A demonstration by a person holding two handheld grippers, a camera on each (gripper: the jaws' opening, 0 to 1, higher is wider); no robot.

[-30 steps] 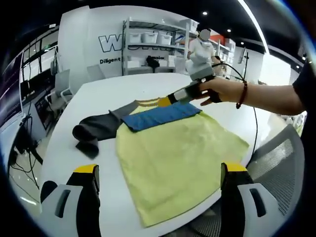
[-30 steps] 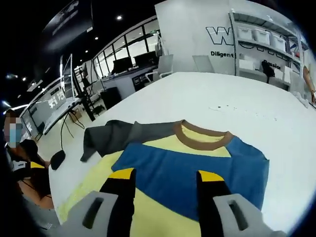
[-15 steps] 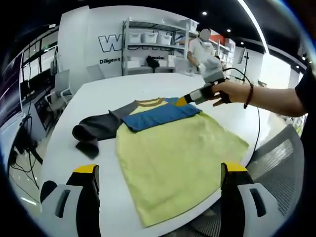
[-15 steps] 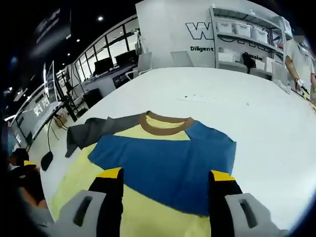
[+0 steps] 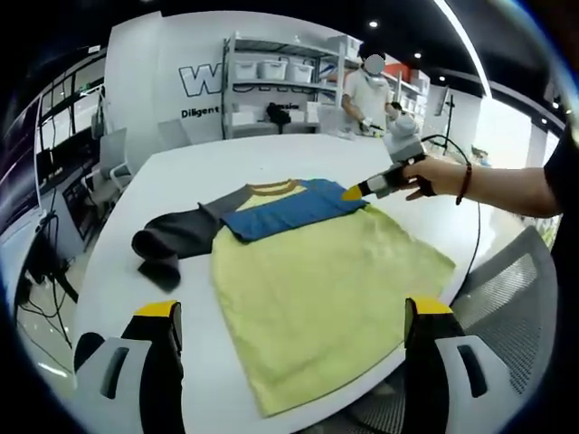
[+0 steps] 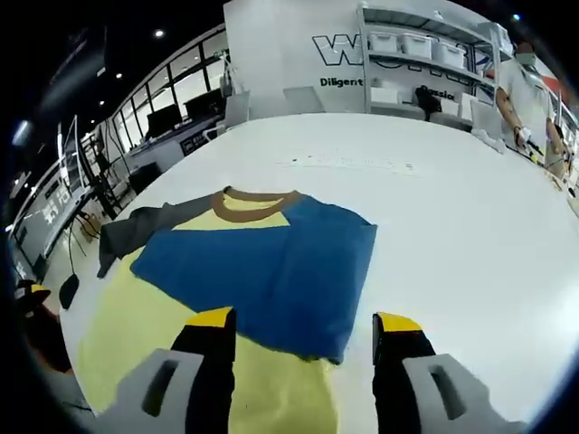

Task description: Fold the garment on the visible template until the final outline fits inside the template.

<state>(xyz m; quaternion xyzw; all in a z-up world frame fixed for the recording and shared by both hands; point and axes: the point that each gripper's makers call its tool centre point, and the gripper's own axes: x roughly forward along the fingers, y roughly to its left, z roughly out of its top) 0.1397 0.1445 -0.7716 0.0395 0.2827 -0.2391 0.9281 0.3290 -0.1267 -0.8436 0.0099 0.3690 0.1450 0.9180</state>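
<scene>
A yellow T-shirt (image 5: 317, 289) lies flat on the white table (image 5: 235, 158), brown collar (image 5: 271, 187) at the far end. Its blue sleeve (image 5: 289, 206) is folded across the chest. The grey sleeve (image 5: 176, 237) trails out to the left, crumpled. My left gripper (image 5: 291, 309) is open above the hem end with nothing between its jaws. A hand holds my right gripper (image 5: 355, 193) at the blue sleeve's right edge. In the right gripper view that gripper (image 6: 305, 321) is open above the blue sleeve (image 6: 262, 262), with the collar (image 6: 256, 203) and grey sleeve (image 6: 145, 231) beyond.
The shirt's hem corner lies near the table's near right edge, where a mesh chair (image 5: 516, 307) stands. Shelves with white bins (image 5: 271, 81) line the back wall, and a person (image 5: 366, 90) stands by them. Bare table (image 6: 452, 226) lies right of the shirt.
My right gripper has drawn back to the right, from the collar to the blue sleeve's right edge. The shirt and my left gripper have stayed put.
</scene>
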